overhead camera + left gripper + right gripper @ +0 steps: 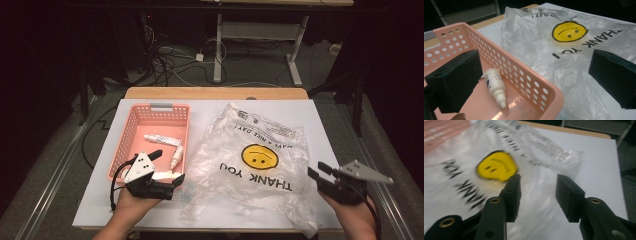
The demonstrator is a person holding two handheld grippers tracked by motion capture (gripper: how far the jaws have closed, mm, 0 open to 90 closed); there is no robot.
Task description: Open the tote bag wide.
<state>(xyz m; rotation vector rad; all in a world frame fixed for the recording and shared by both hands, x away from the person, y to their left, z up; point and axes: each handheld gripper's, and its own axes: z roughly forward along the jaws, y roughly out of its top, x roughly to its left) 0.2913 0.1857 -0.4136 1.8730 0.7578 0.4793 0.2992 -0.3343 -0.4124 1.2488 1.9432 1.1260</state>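
A clear plastic bag (235,150) printed with a yellow smiley face and "THANK YOU" lies crumpled flat on the white table cover. Left of it stands a pink perforated basket (131,135) holding a white tube (162,140) and a small white dropper bottle (176,157). My left gripper (167,167) is open wide over the basket's near right corner. In the left gripper view (534,77) one jaw hangs inside the basket beside the bottle (495,86), the other over the bag (574,72). My right gripper (320,171) is open at the bag's right edge, nothing between its jaws (537,195).
The white cover (325,125) has bare room to the right of the bag and along the near edge. A strip of wooden tabletop (215,93) shows at the far side. Beyond it, cables (170,65) and desk legs (218,50) stand on the floor.
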